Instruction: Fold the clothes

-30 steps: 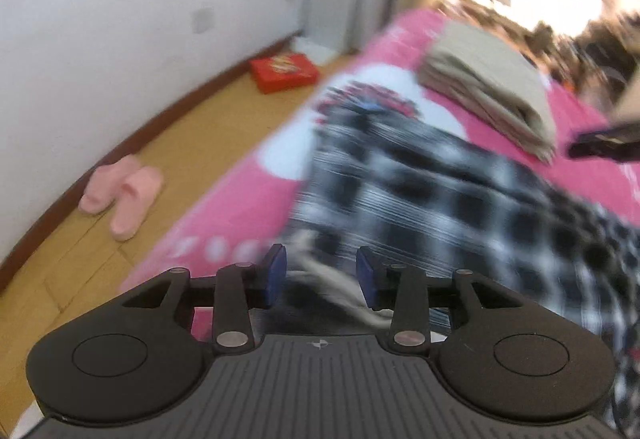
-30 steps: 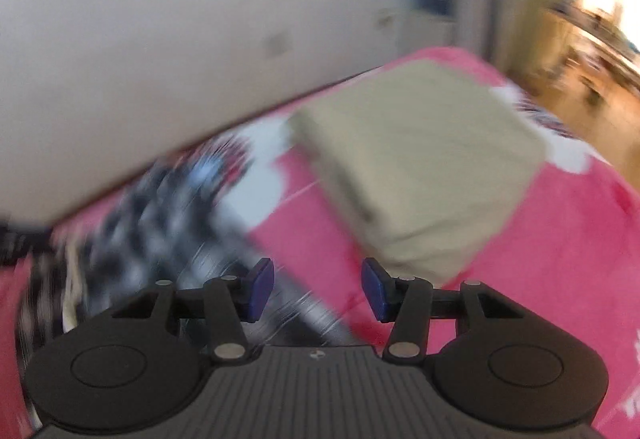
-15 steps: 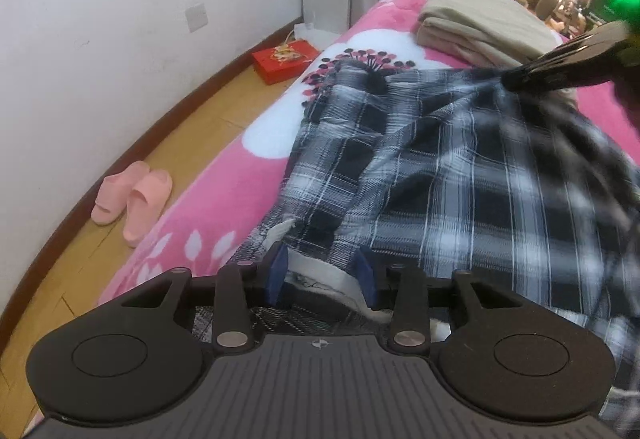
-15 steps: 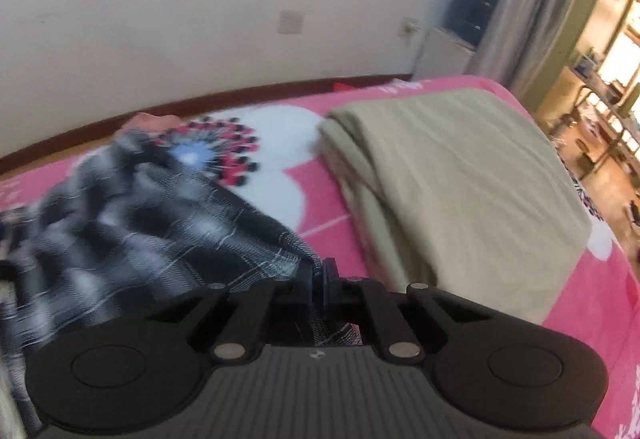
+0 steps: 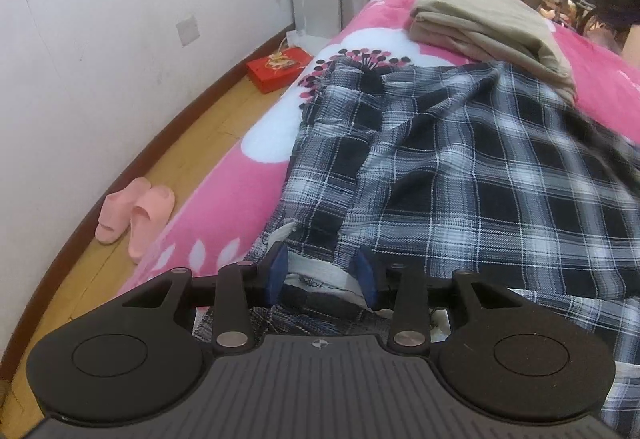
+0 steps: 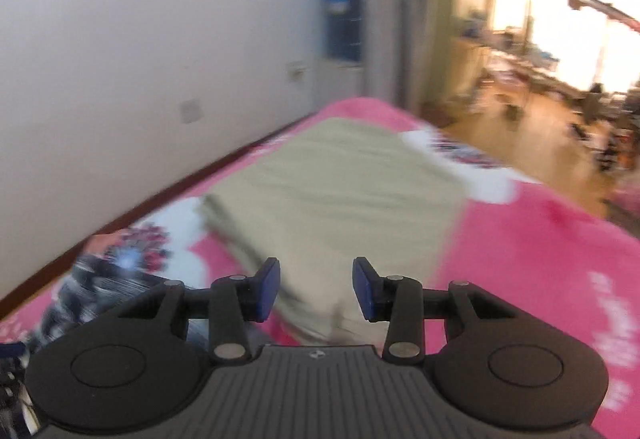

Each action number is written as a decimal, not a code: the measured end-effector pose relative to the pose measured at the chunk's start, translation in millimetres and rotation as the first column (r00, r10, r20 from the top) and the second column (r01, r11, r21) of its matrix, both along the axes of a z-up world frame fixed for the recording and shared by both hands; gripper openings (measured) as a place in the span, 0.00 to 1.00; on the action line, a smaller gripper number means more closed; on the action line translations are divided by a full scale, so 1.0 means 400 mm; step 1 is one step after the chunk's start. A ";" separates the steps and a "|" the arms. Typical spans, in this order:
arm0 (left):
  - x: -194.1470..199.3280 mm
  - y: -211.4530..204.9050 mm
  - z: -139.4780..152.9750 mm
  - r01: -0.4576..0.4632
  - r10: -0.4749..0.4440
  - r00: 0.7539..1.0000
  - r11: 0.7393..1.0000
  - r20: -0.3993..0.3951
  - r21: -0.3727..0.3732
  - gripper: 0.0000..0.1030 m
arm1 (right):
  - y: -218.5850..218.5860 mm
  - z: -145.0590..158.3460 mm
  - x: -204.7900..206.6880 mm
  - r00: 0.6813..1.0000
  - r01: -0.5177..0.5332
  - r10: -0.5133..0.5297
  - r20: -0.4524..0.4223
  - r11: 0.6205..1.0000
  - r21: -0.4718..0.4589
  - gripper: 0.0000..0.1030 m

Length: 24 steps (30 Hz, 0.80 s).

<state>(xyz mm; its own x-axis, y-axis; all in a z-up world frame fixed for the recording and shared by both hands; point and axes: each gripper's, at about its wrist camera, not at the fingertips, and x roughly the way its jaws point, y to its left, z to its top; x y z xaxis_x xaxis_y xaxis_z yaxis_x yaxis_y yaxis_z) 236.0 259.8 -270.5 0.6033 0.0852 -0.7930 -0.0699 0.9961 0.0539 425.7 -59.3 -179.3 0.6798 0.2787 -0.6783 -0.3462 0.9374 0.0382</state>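
Both grippers agape | left gripper (image 5: 320, 273) straddles plaid shirt (image 5: 460, 175) hem | right gripper (image 6: 316, 289) empty, view blurred | beige stack (image 6: 340, 191) smeared.

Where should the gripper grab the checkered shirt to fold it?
Probably the shirt by its near edge, where the white collar band lies between the open jaws of the left gripper. Come straight in low over the bed; that edge is thin and bunched.
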 end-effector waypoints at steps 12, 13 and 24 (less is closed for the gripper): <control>-0.030 -0.110 0.121 0.013 -0.014 0.999 0.999 0.032 0.029 0.37 | -0.454 -0.041 -0.472 0.915 0.295 -0.342 -0.215 0.929 -0.222 0.41; -0.034 -0.134 0.132 0.029 -0.030 0.999 0.999 0.033 0.028 0.37 | -0.485 -0.051 -0.517 0.904 0.308 -0.363 -0.227 0.919 -0.245 0.41; -0.129 -0.597 0.152 0.398 -0.396 0.916 0.917 -0.072 0.017 0.39 | -0.645 -0.085 -0.829 0.890 0.298 -0.367 -0.272 0.918 -0.264 0.48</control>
